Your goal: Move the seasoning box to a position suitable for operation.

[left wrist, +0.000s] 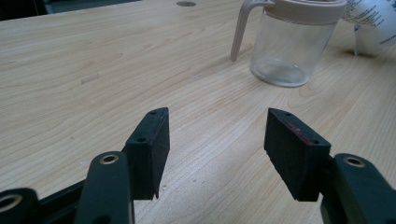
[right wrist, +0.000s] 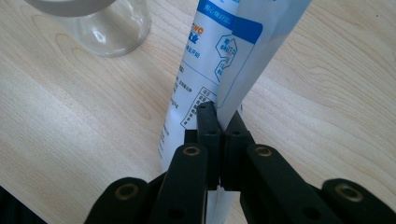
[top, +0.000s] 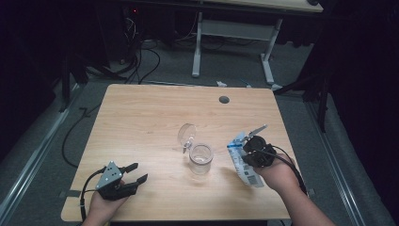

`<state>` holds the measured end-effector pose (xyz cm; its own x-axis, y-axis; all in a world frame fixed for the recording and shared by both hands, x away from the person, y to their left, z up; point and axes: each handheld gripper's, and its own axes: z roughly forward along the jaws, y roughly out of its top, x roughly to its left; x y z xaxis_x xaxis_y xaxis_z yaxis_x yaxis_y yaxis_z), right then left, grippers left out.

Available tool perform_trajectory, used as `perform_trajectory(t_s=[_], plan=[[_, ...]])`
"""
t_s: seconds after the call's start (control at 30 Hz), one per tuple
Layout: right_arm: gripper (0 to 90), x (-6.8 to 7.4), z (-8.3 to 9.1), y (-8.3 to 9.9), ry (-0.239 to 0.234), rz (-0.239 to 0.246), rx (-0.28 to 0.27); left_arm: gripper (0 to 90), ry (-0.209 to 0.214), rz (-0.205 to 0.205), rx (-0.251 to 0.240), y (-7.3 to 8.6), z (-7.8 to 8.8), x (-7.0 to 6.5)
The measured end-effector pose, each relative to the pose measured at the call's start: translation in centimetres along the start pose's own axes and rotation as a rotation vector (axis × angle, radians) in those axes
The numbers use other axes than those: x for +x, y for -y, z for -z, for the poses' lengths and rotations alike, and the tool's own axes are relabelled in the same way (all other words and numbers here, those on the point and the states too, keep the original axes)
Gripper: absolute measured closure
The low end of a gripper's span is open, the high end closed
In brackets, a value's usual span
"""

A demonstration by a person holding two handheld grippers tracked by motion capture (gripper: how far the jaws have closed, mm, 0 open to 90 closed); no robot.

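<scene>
Pouch (top: 244, 162) of white and blue plastic sits at the counter's (top: 141, 117) four o'clock, pinched upright in my right tongs (right wrist: 218, 135). Going left to right: my left tongs (top: 136, 173) rest at seven o'clock, jaws apart and empty; the clear glass jar (top: 201, 158) stands at centre, lid (top: 186, 133) flipped up; then the pouch.

Light wood tabletop (top: 141, 122) sitting in the middle, a round grommet hole (top: 224, 99) showing near its far edge. Black cables (top: 141, 61) lying on the grey floor (top: 226, 66) behind. White legs of a second desk (top: 235, 33) standing further back.
</scene>
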<state>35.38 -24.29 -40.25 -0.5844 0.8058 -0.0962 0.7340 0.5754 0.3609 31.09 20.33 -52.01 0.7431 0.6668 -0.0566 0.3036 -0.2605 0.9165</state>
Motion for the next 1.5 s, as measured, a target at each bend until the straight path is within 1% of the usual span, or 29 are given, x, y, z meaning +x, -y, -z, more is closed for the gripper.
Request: perform_trajectory(t_s=[0.17, 0.2, 0.3, 0.4, 0.47, 0.57, 0.6, 0.67, 0.73, 0.8, 0.83, 0.93, 0.97, 1.0, 1.1, 1.2, 1.27, 1.3, 1.4, 1.5], plan=[[89.6, 0.1, 0.3, -0.2, -0.005, 0.009, -0.003, 40.9, 0.001, 0.004, -0.002, 0.0, -0.1, 0.0], [89.6, 0.1, 0.4, -0.3, -0.004, 0.005, 0.0, 41.0, 0.001, 0.004, -0.007, 0.0, 0.0, -0.1], [89.6, 0.1, 0.5, -0.5, 0.002, 0.017, 0.009, 41.3, 0.004, -0.009, -0.026, -0.2, 0.1, -0.4], [89.6, 0.1, 0.7, -0.6, 0.005, 0.02, 0.016, 41.2, 0.012, -0.014, -0.031, -0.3, 0.1, -0.6], [89.6, 0.0, 0.8, -0.6, 0.004, 0.031, 0.021, 41.2, 0.02, -0.012, -0.033, -0.4, -0.1, -0.8], [89.6, 0.0, 0.9, -0.5, 0.004, 0.035, 0.03, 41.1, 0.037, -0.015, -0.039, -0.8, -0.3, -1.3], [89.6, 0.0, 0.9, -0.4, 0.003, 0.026, 0.032, 41.1, 0.046, -0.022, -0.043, -1.1, -0.5, -1.7], [89.6, 0.1, 0.9, -0.4, 0.0, 0.032, 0.03, 41.1, 0.055, -0.037, -0.042, -1.5, -0.8, -2.3], [89.6, 0.1, 0.9, -0.2, 0.002, 0.027, 0.023, 41.2, 0.073, -0.049, -0.039, -1.9, -1.3, -3.1], [89.6, 0.0, 0.9, -0.1, -0.003, 0.025, 0.017, 41.5, 0.097, -0.055, -0.021, -2.3, -2.0, -4.0], [89.6, 0.0, 0.9, -0.1, -0.008, 0.023, 0.018, 41.5, 0.117, -0.06, -0.005, -2.5, -2.5, -4.4], [89.6, -0.2, 0.9, 0.1, -0.01, 0.028, 0.023, 42.2, 0.14, -0.073, 0.018, -3.0, -3.6, -5.5], [89.6, -0.3, 0.9, 0.2, -0.009, 0.033, 0.024, 42.4, 0.148, -0.073, 0.027, -3.1, -4.0, -5.8], [89.6, -0.3, 1.0, 0.2, -0.01, 0.027, 0.025, 42.5, 0.151, -0.07, 0.029, -3.1, -4.4, -6.1], [89.6, -0.4, 1.0, 0.2, -0.011, 0.034, 0.014, 42.0, 0.185, -0.069, 0.044, -3.4, -5.9, -7.2], [89.6, -0.6, 1.0, 0.3, -0.023, 0.03, 0.005, 40.6, 0.22, -0.073, 0.05, -3.7, -7.2, -8.5], [89.6, -0.5, 1.0, 0.2, -0.027, 0.027, 0.011, 40.6, 0.242, -0.068, 0.053, -3.9, -7.9, -9.3], [89.6, -0.6, 1.0, 0.2, -0.03, 0.041, 0.01, 40.7, 0.256, -0.069, 0.052, -4.0, -8.4, -9.8], [89.6, -0.7, 0.9, 0.0, -0.046, 0.048, 0.017, 40.7, 0.284, -0.079, 0.044, -4.3, -9.9, -10.6], [89.6, -1.0, 1.0, -0.1, -0.059, 0.046, 0.019, 40.7, 0.31, -0.065, 0.048, -4.6, -11.2, -11.2]])
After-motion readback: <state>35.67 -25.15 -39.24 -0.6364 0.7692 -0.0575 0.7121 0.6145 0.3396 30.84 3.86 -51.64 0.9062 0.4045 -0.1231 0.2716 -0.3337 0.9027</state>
